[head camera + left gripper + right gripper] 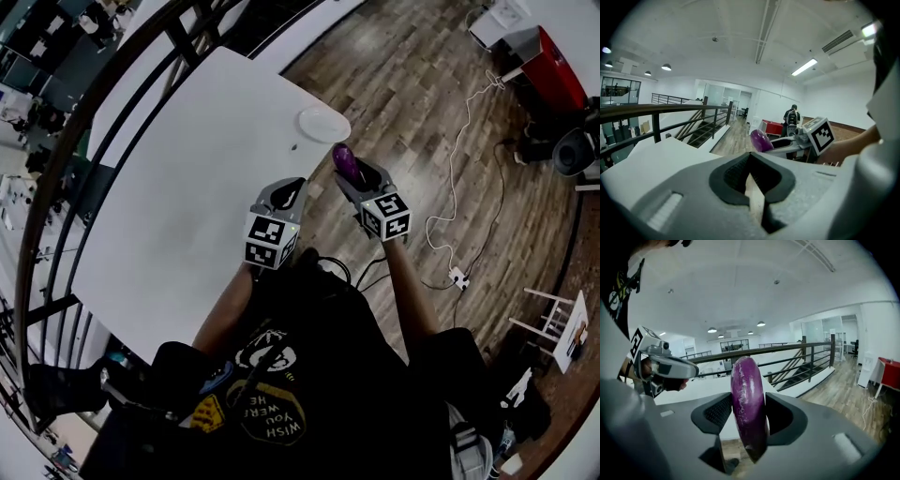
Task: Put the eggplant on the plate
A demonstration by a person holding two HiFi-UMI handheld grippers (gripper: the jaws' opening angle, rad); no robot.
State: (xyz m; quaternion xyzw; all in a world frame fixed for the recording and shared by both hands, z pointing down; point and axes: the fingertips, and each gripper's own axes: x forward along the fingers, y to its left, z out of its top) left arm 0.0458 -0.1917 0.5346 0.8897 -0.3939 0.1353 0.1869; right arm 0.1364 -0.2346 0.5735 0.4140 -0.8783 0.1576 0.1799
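A purple eggplant (pixel 343 160) stands upright between the jaws of my right gripper (pixel 349 171), which is shut on it just off the table's near right edge. In the right gripper view the eggplant (pixel 749 399) fills the gap between both black pads. A white plate (pixel 323 123) lies on the white table (pixel 187 169) at its far right corner, a little beyond the eggplant. My left gripper (pixel 289 195) hovers beside the right one over the table's edge, its jaws together with nothing between them. The eggplant (pixel 761 140) also shows in the left gripper view.
A dark metal railing (pixel 56 178) runs along the table's left side. Wood floor lies to the right, with a white cable (pixel 457 178), a red cabinet (pixel 553 70) and a white stool (pixel 555 321). A small dark speck (pixel 294 146) sits on the table near the plate.
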